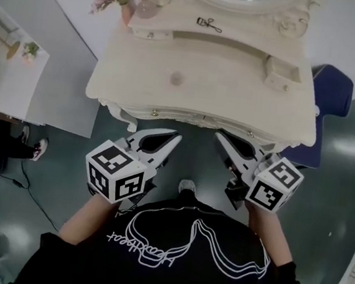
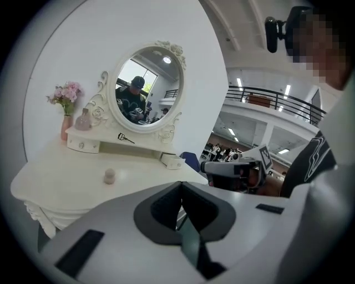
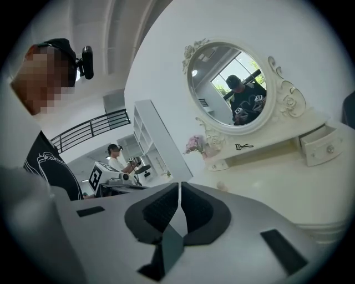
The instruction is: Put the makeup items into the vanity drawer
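Two makeup items show. A stubby, round, pinkish pot (image 1: 176, 78) sits alone on the vanity (image 1: 235, 103), straight ahead of my left gripper (image 1: 177, 137), the nearer one. A thin dark wire curler (image 1: 209, 24) lies farther back on the raised shelf (image 1: 251, 35), its long axis crosswise to me. The drawer (image 1: 283, 70) stands pulled open at back right, nearer my right gripper (image 1: 219, 136). Both grippers are clenched on nothing, just short of the front edge. The paint is smooth cream with carved scroll trim, and I'd guess that pot is slick.
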Demonstrator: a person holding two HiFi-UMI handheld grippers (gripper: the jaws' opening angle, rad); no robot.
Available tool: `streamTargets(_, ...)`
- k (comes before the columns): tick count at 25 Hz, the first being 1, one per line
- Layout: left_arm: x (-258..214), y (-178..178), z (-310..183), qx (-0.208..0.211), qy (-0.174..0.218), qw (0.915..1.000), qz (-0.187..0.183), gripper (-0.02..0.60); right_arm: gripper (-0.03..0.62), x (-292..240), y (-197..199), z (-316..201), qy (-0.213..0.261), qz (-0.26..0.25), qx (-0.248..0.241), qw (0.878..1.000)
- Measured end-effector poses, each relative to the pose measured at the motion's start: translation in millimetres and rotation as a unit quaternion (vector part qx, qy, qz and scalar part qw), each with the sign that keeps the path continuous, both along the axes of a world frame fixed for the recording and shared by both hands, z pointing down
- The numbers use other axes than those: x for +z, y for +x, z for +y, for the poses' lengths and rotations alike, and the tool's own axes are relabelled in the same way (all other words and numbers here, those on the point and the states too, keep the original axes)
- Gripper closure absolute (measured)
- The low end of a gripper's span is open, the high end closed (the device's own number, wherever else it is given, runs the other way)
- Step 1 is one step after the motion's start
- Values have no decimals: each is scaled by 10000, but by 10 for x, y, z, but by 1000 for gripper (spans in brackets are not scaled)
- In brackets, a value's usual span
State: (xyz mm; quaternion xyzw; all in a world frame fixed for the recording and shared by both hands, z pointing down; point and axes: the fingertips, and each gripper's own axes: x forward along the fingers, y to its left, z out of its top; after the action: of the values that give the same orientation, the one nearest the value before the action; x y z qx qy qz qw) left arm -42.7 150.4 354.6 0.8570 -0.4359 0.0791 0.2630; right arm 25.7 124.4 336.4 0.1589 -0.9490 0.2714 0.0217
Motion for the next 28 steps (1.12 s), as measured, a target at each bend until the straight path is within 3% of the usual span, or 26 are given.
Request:
streamTargets(8,153,-160,-405,-322,-150,9994,-60,575,569,247,-172,-444,-179,82,-321,9993)
streamTargets(19,532,-872,-867,-320,-731,9968,18,575,509,493,-875,-972,-402,193,-312,9985)
streamTargets(28,689,-1297,-1241,-65,-1013,9948,71,575,423,829,-1330,-1396,112,1090,-111,9939)
